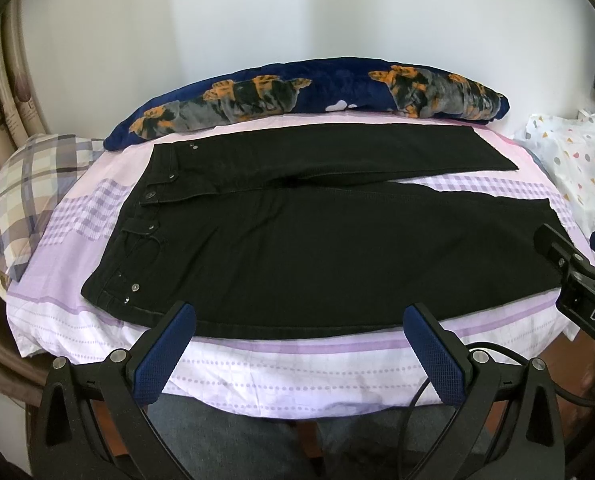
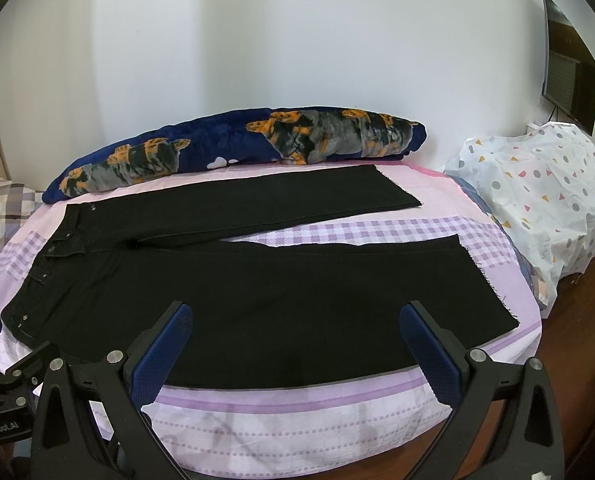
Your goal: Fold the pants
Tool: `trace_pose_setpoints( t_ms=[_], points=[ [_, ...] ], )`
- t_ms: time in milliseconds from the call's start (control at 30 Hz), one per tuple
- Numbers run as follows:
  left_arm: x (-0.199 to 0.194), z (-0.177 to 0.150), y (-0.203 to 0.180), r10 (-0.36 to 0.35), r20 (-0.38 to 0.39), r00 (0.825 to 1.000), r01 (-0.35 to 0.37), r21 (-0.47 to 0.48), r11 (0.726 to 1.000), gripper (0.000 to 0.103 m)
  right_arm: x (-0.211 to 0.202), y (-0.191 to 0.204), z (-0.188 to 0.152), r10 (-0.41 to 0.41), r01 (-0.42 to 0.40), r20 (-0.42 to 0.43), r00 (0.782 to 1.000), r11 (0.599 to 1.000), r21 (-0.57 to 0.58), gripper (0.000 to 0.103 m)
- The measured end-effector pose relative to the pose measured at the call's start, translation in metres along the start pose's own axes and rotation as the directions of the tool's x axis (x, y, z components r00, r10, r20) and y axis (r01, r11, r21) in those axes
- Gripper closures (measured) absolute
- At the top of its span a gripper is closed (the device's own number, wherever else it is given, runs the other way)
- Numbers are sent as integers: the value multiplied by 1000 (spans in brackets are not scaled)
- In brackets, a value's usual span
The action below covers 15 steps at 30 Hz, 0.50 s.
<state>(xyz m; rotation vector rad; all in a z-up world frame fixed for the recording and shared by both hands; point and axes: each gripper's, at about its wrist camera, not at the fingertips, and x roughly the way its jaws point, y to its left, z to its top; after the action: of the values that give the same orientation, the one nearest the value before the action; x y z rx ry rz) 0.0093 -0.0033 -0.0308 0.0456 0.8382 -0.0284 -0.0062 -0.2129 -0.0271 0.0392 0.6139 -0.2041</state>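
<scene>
Black pants point(image 1: 317, 240) lie flat and spread on a lilac checked sheet point(image 1: 257, 364), waistband to the left, both legs running right and slightly apart. My left gripper point(image 1: 299, 316) hovers open at the pants' near edge, close to the waist end, holding nothing. In the right wrist view the same pants point(image 2: 277, 300) show their two hems at the right. My right gripper point(image 2: 295, 314) is also open and empty over the near leg's front edge. The right gripper's body point(image 1: 577, 276) shows at the right of the left wrist view.
A navy blanket with orange and grey prints point(image 1: 305, 96) lies rolled along the far edge by the white wall. A plaid pillow point(image 1: 29, 196) sits at the left. A white dotted bag point(image 2: 537, 204) stands at the right beside a wooden floor point(image 2: 577, 340).
</scene>
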Motion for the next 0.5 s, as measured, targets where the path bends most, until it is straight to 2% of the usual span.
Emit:
trace_pose_setpoints(
  t_ms=[500],
  points=[
    [0, 2, -2, 1, 0, 1000, -1, 1, 1000, 0, 0, 0, -2, -5, 5, 2, 1000, 1000, -4, 0]
  ],
)
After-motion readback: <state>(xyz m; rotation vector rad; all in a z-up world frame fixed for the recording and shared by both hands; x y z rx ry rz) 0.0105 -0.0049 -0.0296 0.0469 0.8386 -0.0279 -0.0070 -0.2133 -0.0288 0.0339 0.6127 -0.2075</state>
